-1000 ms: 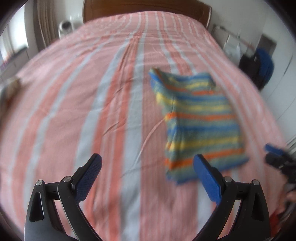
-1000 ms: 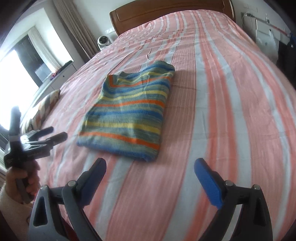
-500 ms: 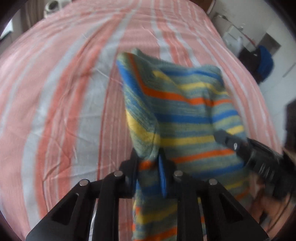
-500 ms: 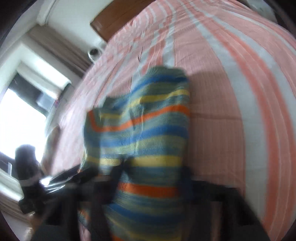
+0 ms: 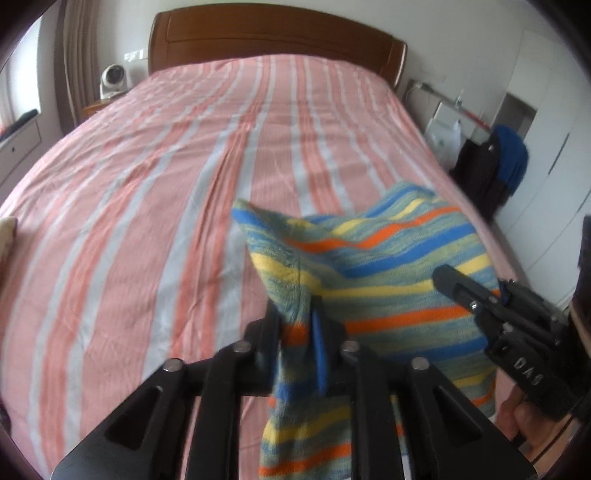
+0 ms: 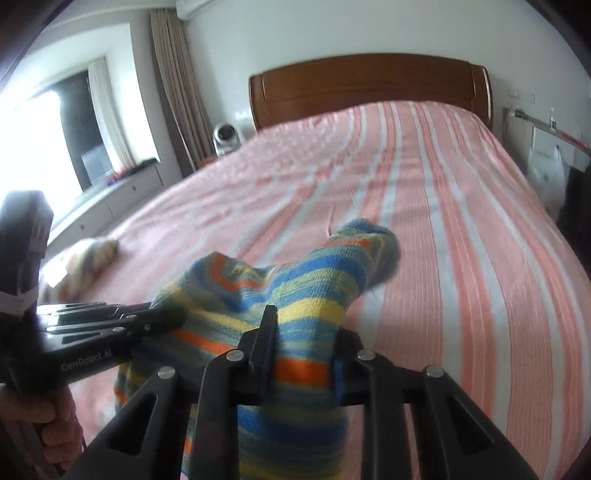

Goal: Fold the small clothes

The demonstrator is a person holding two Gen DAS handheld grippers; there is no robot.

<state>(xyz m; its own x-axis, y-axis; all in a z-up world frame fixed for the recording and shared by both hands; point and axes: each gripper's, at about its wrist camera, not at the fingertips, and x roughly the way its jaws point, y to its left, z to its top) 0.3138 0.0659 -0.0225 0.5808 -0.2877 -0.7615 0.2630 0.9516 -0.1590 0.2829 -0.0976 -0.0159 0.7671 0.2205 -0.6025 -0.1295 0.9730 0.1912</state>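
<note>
I have the bed (image 5: 155, 192) filling both views, its pink and white striped cover running up to the wooden headboard (image 5: 273, 33). Lifted off the cover, toward the foot end from the headboard, hangs the striped knitted garment (image 5: 384, 258), banded in blue, yellow, orange and green. Its lower part drops out of frame under my rigs, so I cannot see how far it hangs or whether any of it touches the bed.

My left gripper (image 5: 301, 345) has its jaws pressed together on one bunched edge of the garment; cloth hides most of the pads. My right gripper (image 6: 304, 350) pinches another edge, its jaws closed on a thick roll of knit; in the left view only its side shows, so the grip is unreadable there.

A small pale cushion (image 6: 86, 260) lies on the bed's window side, blurred. A white fan-like device (image 5: 114, 79) stands beside the headboard.
</note>
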